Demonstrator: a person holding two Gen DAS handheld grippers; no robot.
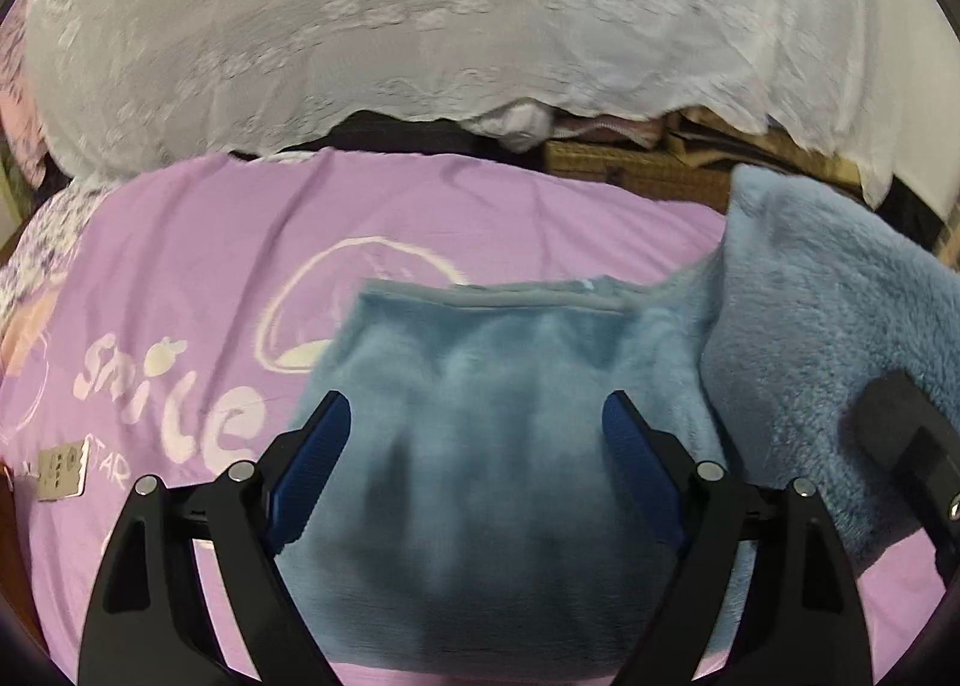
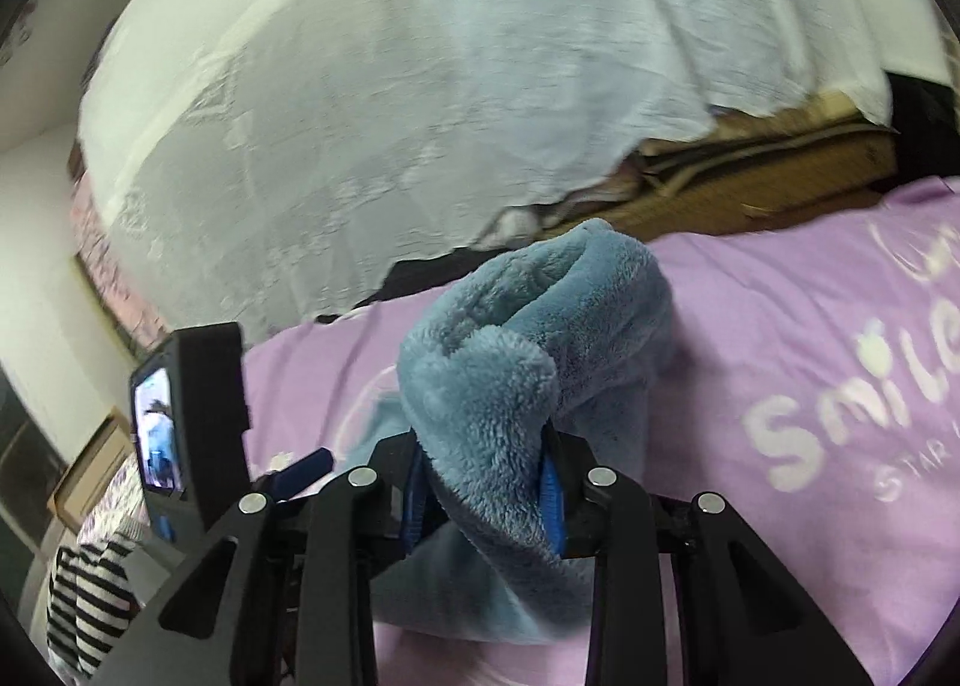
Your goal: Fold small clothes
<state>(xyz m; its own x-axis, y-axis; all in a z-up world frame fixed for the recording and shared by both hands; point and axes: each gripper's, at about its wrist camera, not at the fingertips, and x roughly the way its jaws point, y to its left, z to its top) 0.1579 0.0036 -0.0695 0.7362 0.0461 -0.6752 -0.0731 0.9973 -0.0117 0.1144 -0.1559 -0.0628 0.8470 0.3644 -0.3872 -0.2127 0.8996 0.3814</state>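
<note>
While my right gripper point(image 2: 489, 482) pinches a lifted fold of the blue fleece garment point(image 2: 510, 386), my left gripper point(image 1: 477, 434) hangs wide open over its flat part, gripping nothing. Garment lies on the purple "smile" bedsheet point(image 1: 198, 266).

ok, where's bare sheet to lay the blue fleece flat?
Free: the purple sheet left of the blue fleece garment, around the "smile" print, up to the white lace cloth. A small card lies at its left edge. Crowded: the far right, where the right gripper lifts the bunched fleece, and the stacked items behind.
</note>
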